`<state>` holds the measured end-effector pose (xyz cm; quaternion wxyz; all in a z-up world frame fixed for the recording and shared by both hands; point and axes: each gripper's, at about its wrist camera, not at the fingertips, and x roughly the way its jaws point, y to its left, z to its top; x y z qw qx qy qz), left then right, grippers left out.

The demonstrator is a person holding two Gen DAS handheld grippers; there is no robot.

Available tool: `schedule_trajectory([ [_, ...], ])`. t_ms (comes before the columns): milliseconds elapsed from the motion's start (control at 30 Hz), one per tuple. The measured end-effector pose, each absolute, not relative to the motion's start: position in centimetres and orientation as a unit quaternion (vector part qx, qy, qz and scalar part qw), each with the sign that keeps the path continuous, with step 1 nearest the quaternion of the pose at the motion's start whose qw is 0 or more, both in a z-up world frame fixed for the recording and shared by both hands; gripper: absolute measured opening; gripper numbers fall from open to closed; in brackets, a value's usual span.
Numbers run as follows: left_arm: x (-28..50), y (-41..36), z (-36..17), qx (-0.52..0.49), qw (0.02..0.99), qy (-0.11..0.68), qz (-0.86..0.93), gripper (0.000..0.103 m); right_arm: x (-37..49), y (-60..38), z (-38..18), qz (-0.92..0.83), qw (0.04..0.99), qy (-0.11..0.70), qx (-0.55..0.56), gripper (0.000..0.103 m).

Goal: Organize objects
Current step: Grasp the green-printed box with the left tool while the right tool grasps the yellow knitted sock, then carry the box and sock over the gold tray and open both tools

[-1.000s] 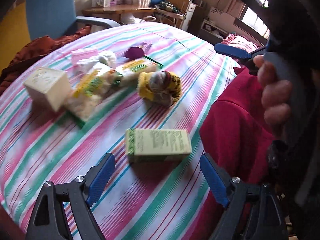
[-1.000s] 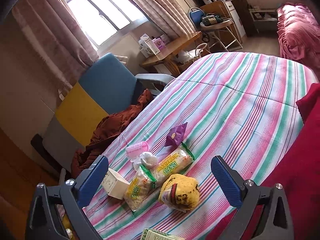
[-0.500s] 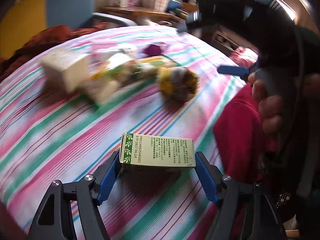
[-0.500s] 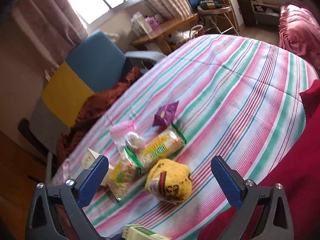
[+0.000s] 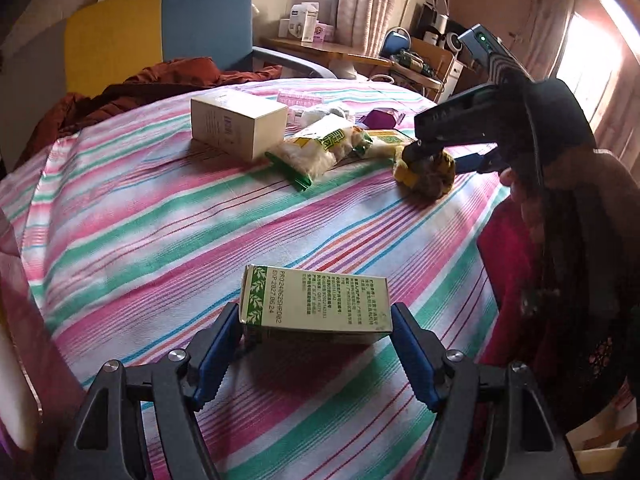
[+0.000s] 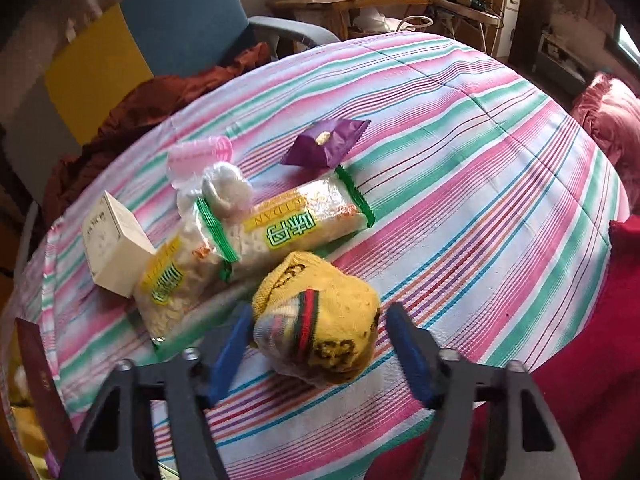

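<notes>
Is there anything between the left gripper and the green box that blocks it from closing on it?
Nothing visible does. The green box lies flat on the striped cloth, already between the fingers of the left gripper, which touch or nearly touch its two ends.

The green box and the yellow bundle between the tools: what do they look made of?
Green box: likely thin matte cardboard, with crisp folded edges and printed text. Yellow bundle: seemingly knitted fabric, perhaps rolled socks, with a ribbed weave and soft rounded shape.

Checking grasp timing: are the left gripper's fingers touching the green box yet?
Touching. In the left wrist view, both blue fingers of the left gripper press against the short ends of the green box, no gap showing.
</notes>
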<state>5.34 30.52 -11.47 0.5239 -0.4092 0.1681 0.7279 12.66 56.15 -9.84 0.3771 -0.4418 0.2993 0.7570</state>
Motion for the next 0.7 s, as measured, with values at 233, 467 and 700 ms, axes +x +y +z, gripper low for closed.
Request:
schedule_trajectory([
  [233, 5.1, 30.5, -11.9, -0.419, 0.530, 0.147, 0.722, 0.077, 11.8, 55.9, -10.4, 0.754, 0.370, 0.290, -0.460, 0.052],
  [467, 5.0, 30.3, -12.1, -0.420, 0.532, 0.137, 0.722, 0.077, 11.6, 55.5, -10.3, 0.754, 0.372, 0.277, -0.466, 0.052],
  [700, 5.3, 30.2, -12.1, -0.413, 0.530, 0.138, 0.728, 0.077, 11.5, 55.4, -10.1, 0.758, 0.371, 0.263, -0.468, 0.051],
])
